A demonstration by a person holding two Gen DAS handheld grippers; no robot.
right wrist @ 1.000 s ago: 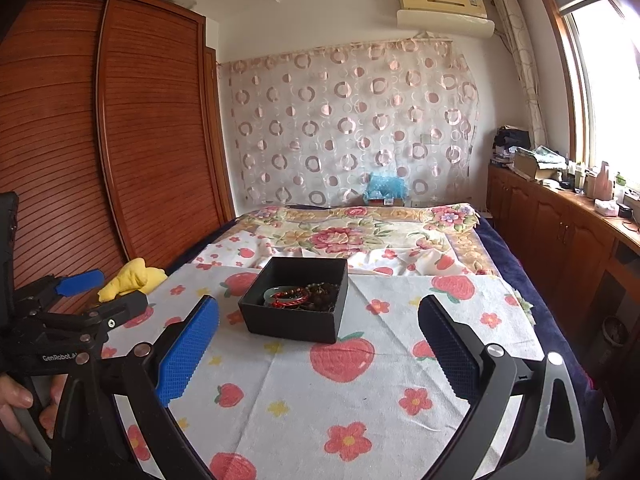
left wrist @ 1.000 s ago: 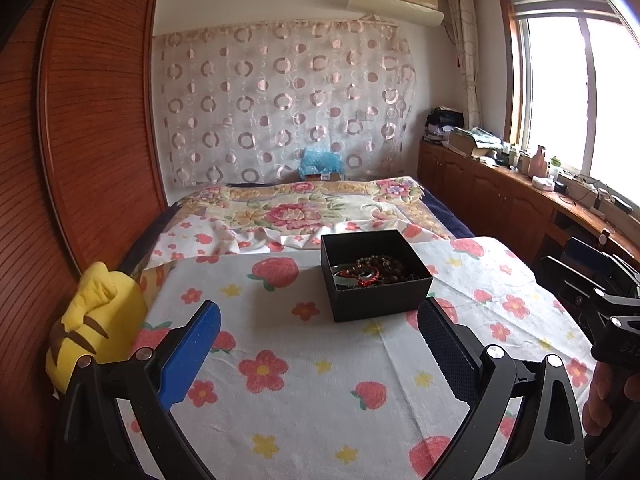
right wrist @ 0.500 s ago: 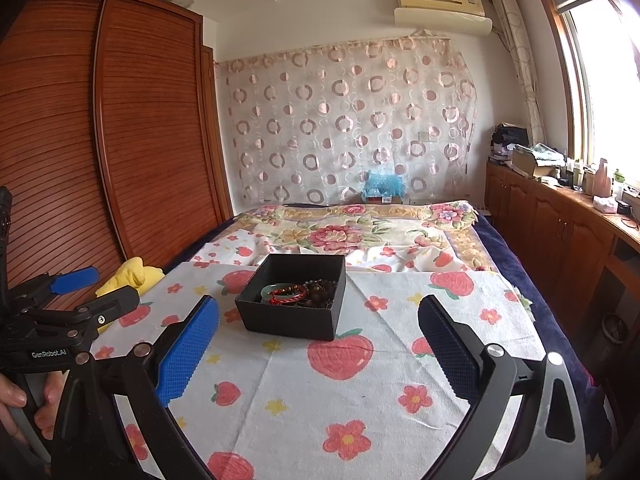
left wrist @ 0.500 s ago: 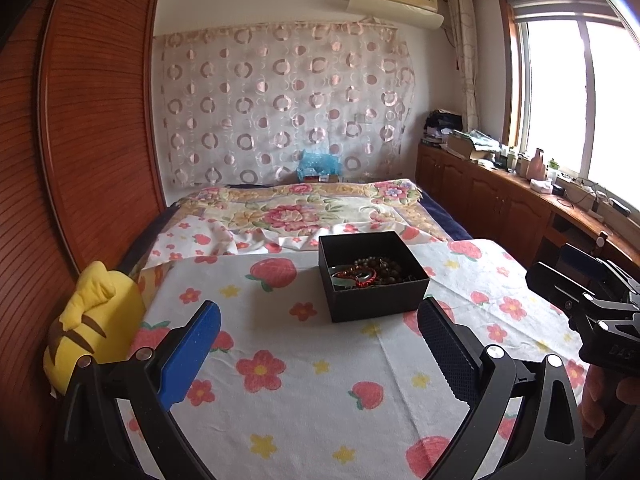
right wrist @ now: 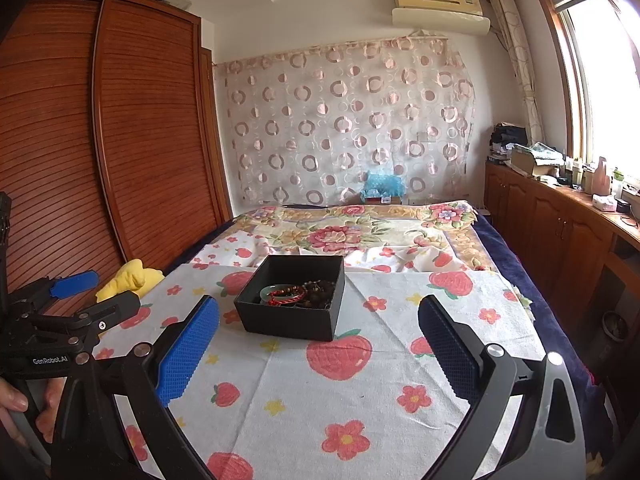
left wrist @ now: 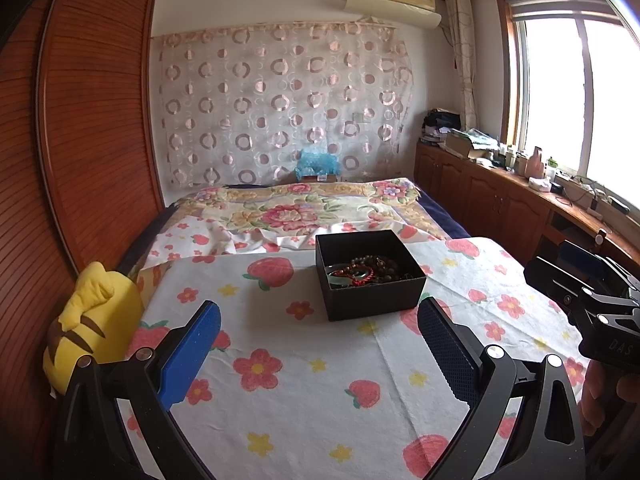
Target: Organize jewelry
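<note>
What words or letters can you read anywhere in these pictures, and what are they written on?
"GenRobot.AI": white print on the body of the black left gripper, seen from the right wrist view.
"DAS": faint letters on the body of the black right gripper, seen from the left wrist view; anything after them is cut off.
Beige wall air conditioner: any mark is too blurred to read.
Black square cardboard box: no text visible.

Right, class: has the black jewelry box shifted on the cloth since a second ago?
No. The black box sits just behind the same big strawberry print as before.
</note>
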